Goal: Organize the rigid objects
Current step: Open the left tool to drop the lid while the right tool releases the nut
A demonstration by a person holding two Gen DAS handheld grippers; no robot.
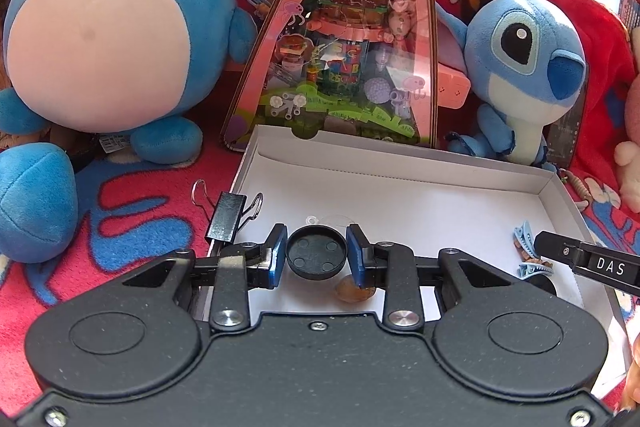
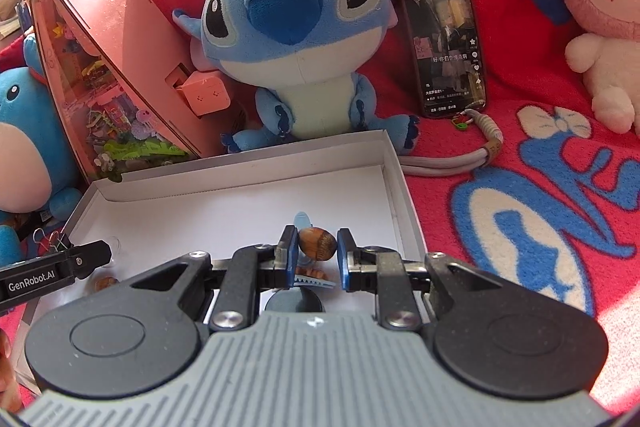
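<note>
The left gripper (image 1: 317, 255) holds a round black cap (image 1: 317, 254) pinched between its blue pads, above the near edge of the white box (image 1: 400, 163). A second brown nut (image 1: 354, 291) lies on the box floor just below its right finger, and a black binder clip (image 1: 227, 217) sits at the box's left edge. The right gripper (image 2: 318, 250) has its jaws around a brown nut (image 2: 317, 245); the left pad touches it, the right stands just apart. A blue hair clip (image 2: 316, 281) lies beneath, near the box's right wall.
</note>
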